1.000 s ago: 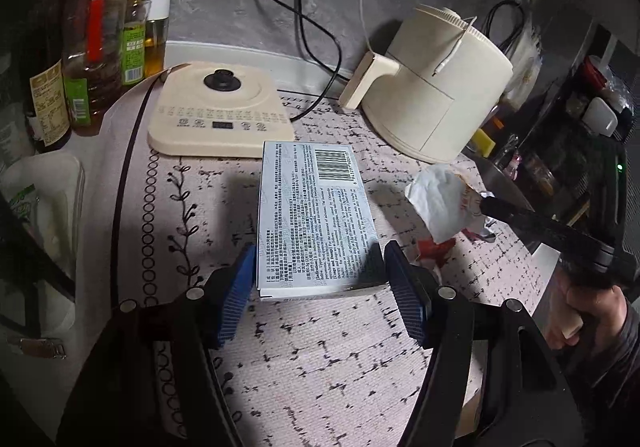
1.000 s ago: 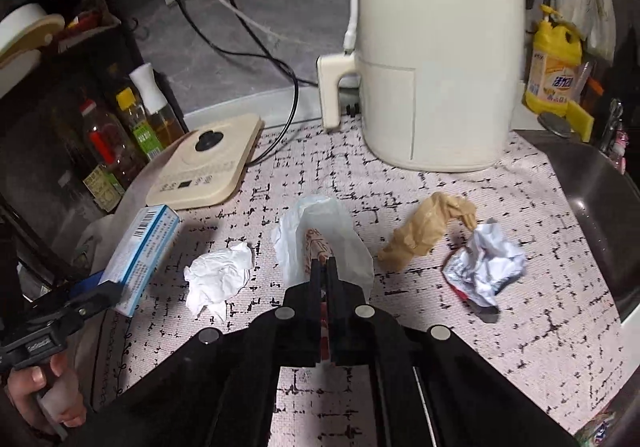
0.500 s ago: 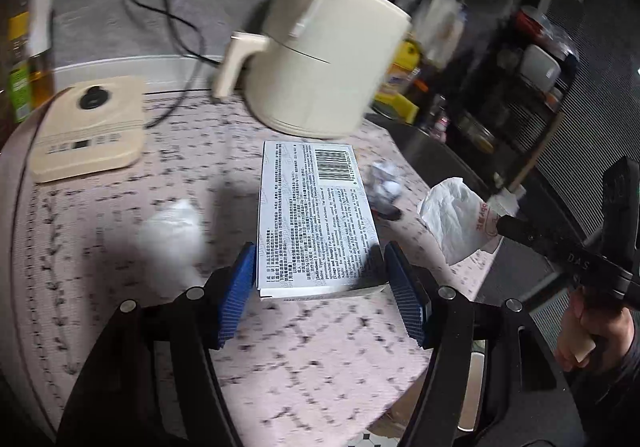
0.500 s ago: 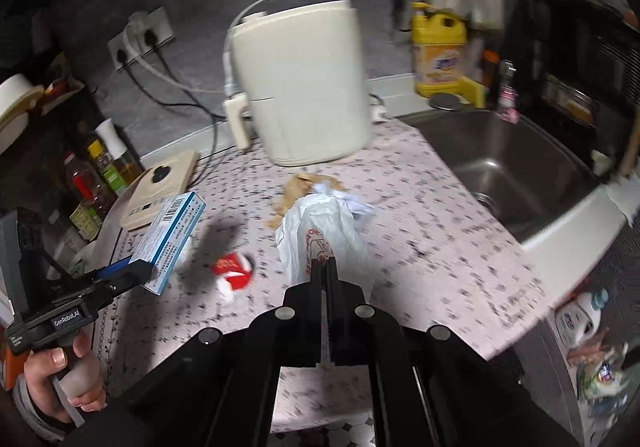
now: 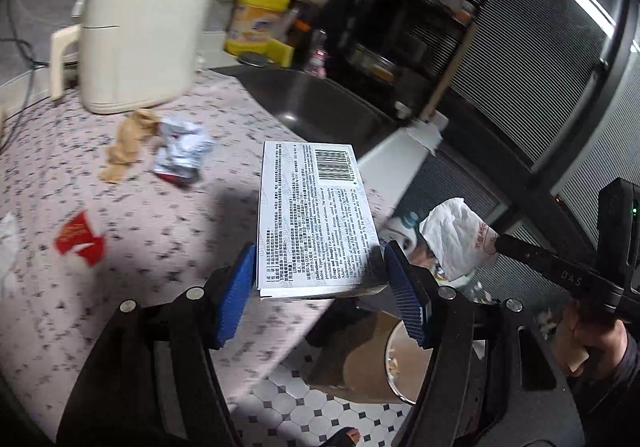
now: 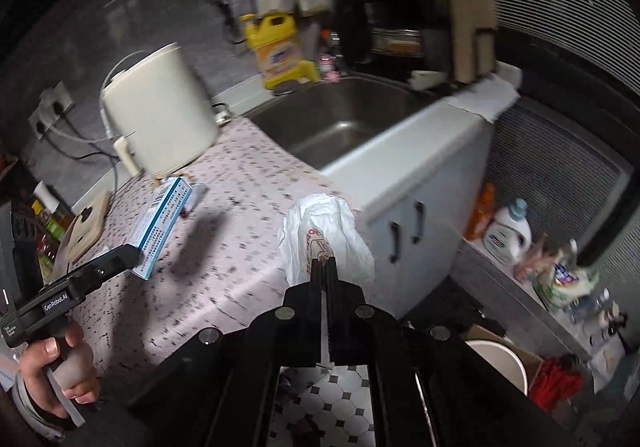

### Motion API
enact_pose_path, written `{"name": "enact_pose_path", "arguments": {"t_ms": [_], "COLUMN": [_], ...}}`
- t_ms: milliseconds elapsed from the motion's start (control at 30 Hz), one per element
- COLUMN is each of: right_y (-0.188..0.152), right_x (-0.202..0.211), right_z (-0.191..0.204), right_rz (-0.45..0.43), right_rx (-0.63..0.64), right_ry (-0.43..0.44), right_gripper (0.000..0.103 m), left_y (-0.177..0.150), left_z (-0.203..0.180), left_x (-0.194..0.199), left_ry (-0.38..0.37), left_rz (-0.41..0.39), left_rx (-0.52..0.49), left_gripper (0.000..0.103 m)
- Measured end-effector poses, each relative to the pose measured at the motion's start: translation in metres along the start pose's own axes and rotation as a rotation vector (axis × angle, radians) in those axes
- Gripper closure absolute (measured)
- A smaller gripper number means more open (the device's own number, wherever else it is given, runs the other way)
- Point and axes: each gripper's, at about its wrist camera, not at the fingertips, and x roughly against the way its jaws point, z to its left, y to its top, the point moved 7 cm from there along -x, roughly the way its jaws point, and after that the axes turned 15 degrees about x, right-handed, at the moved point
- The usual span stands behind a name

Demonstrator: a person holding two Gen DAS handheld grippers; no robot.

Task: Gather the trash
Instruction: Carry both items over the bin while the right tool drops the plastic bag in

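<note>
Both grippers (image 5: 320,289) (image 6: 325,267) tilted downward, loaded

Left gripper (image 5: 320,287), black with blue ribbed pads (image 5: 236,299), points forward and down, jaws set wide and clamped on the sides of a white printed cardboard box (image 5: 316,215). Right gripper (image 6: 325,267), black, jaws fully closed, pinching a crumpled white plastic bag with red print (image 6: 324,235), also angled down. Each is held by a bare hand on its handle: left hand (image 6: 60,371) at near left, right hand (image 5: 588,339) at near right with a dark sleeve.
</note>
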Motion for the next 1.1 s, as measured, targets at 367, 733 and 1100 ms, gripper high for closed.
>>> {"name": "enact_pose_path", "arguments": {"t_ms": [367, 733, 1100], "right_y": [-0.086, -0.181, -0.243], "right_x": [0.042, 0.035, -0.006], "right_z": [-0.103, -0.156, -0.163], "right_rz": [0.048, 0.168, 0.316], "right_rx": [-0.18, -0.299, -0.31], "right_ry": [-0.118, -0.138, -0.087], "right_gripper": [0.1, 0.1, 0.095], "left_y": [-0.058, -0.117, -0.154], "left_z": [-0.083, -0.121, -0.118], "left_x": [-0.055, -0.093, -0.119], "left_ry": [-0.07, -0.061, 0.003], "left_rz": [0.136, 0.256, 0.325], "left_rx": [-0.096, -0.149, -0.129], "left_gripper": [0.038, 0.038, 0.038]}}
